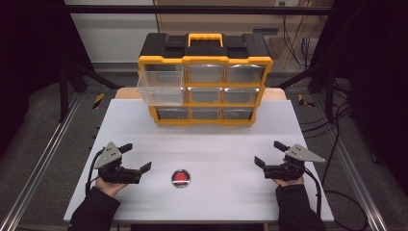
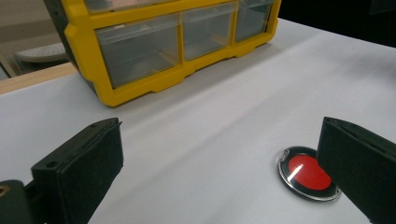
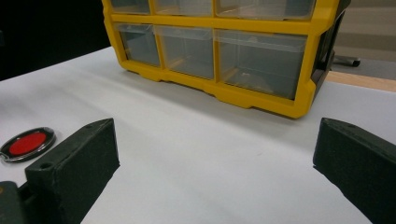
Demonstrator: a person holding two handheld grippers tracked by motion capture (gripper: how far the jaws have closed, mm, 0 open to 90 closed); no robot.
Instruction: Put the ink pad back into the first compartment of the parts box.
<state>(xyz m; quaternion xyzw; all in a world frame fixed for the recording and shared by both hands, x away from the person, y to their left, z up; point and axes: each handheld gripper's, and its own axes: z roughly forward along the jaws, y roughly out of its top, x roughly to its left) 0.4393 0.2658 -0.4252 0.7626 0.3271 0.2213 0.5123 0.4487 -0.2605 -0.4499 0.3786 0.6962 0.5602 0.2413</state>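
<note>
Both the left gripper (image 1: 136,157) and the right gripper (image 1: 268,153) are being held wide open above the worktop (image 1: 216,144), the red disc (image 1: 181,178) lying untouched between them.

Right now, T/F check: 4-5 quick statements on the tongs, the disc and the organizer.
1. Both tongs are open and hold nothing. True: left tongs, right tongs.
2. The red disc lies nearer the right tongs. False: it lies nearer the left ones.
3. The top-left drawer of the yellow organizer is pulled out. True.
4. The disc sits inside that drawer. False: it lies on the white table.
5. The organizer has six drawers. False: nine, three rows of three.
</note>
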